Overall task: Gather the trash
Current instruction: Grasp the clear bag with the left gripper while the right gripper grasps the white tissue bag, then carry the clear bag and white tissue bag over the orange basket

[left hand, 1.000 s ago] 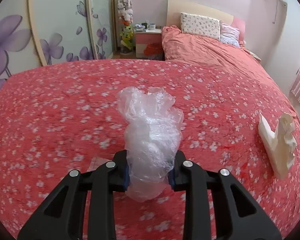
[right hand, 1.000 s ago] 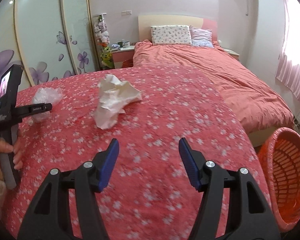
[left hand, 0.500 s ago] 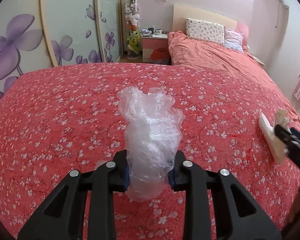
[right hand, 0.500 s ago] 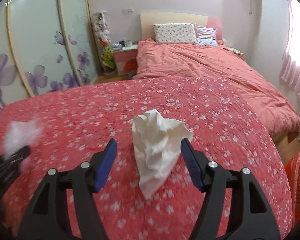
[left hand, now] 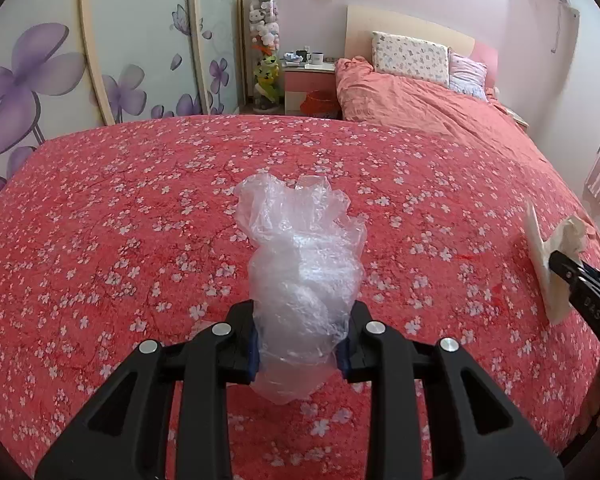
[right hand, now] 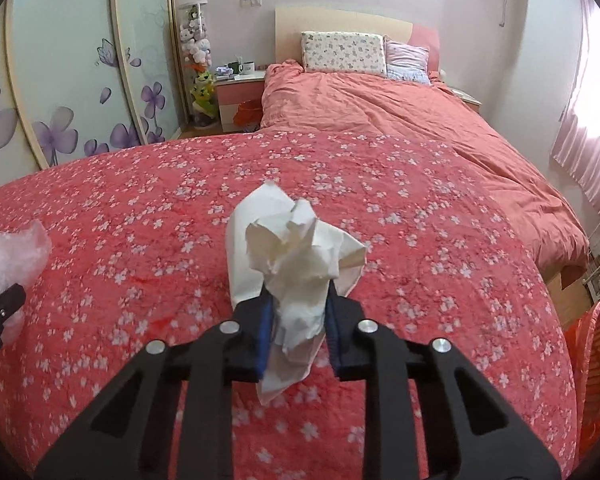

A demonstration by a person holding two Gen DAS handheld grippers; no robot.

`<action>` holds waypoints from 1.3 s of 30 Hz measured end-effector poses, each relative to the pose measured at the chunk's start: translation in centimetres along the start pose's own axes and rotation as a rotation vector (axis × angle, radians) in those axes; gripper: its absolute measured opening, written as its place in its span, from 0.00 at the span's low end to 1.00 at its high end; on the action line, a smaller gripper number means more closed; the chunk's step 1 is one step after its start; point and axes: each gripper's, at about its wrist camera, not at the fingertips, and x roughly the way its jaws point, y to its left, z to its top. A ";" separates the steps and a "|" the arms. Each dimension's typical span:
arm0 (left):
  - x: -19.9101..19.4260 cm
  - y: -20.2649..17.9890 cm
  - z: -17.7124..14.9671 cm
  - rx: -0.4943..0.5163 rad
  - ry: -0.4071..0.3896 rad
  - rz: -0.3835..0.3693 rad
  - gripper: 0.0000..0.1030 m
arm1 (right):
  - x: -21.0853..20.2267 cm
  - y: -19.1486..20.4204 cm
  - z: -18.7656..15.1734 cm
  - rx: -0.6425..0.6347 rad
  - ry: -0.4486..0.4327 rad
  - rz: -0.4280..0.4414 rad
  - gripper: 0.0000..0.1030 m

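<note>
My left gripper (left hand: pixel 299 344) is shut on a crumpled clear plastic bag (left hand: pixel 302 256), which stands up between its pads above the red flowered bedspread (left hand: pixel 100 240). In the right wrist view my right gripper (right hand: pixel 296 328) is closing its jaws on a crumpled white paper tissue (right hand: pixel 292 256), and the blue pads press its lower part. From the left wrist camera the same tissue (left hand: pixel 552 248) shows at the right edge, in the right gripper's tips. The bag (right hand: pixel 8 252) shows at the left edge of the right wrist view.
An orange plastic basket (right hand: pixel 596 376) stands on the floor at the lower right, past the bedspread's edge. A second bed with a salmon duvet (right hand: pixel 400 120) lies behind. A nightstand (right hand: pixel 240 92) and flowered wardrobe doors (right hand: pixel 80 80) line the back left.
My right gripper came forward over the white tissue and its jaws closed onto it. The left gripper kept its hold on the plastic bag and shifted only slightly.
</note>
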 end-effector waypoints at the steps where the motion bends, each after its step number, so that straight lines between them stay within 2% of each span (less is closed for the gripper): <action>1: -0.2 -0.2 -0.2 0.001 -0.001 0.000 0.28 | -0.3 -0.2 -0.2 0.001 -0.003 0.002 0.22; 12: -2.8 -3.1 -1.2 0.032 -0.026 -0.020 0.28 | -5.2 -2.7 -2.8 0.004 -0.034 0.015 0.22; 30: -7.1 -11.0 -3.4 0.129 -0.058 -0.128 0.28 | -12.4 -8.8 -7.3 0.047 -0.085 -0.013 0.22; 39: -8.9 -14.9 -4.5 0.184 -0.074 -0.194 0.28 | -16.2 -12.4 -9.5 0.078 -0.140 -0.025 0.22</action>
